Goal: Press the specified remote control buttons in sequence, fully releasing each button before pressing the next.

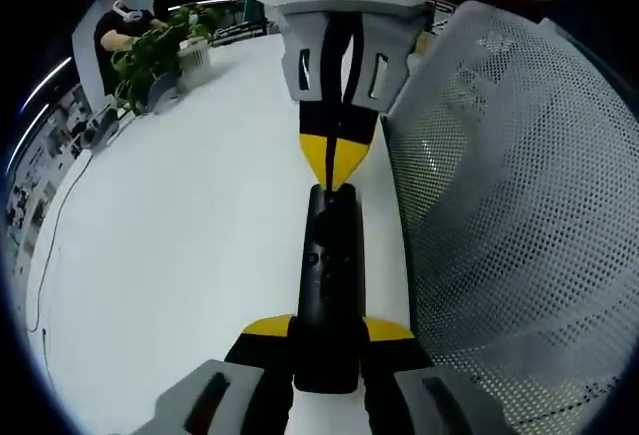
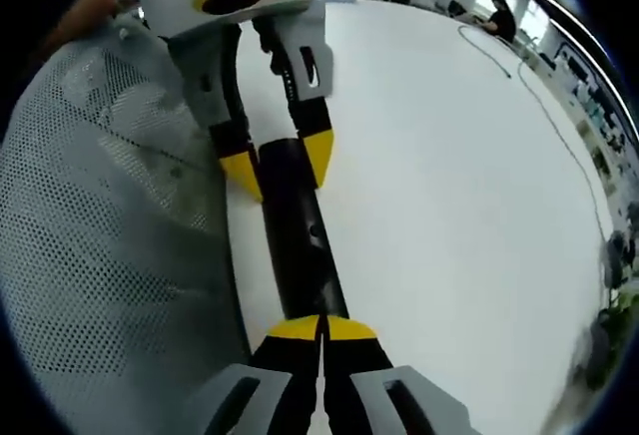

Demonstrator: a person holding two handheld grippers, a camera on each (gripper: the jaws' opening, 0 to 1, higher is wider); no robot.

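A slim black remote control lies lengthwise on the white table, close to its edge. My left gripper is shut on its near end, one yellow-tipped jaw on each side. From the top of the left gripper view, my right gripper comes in with its jaws shut, the yellow tip touching the remote's far end. In the right gripper view, the right gripper rests shut on the near end of the remote. The left gripper clamps the far end there.
A grey mesh chair back stands right against the table edge beside the remote, and appears as the mesh chair back too. A potted plant and a seated person sit at the far end. A thin cable runs across the table.
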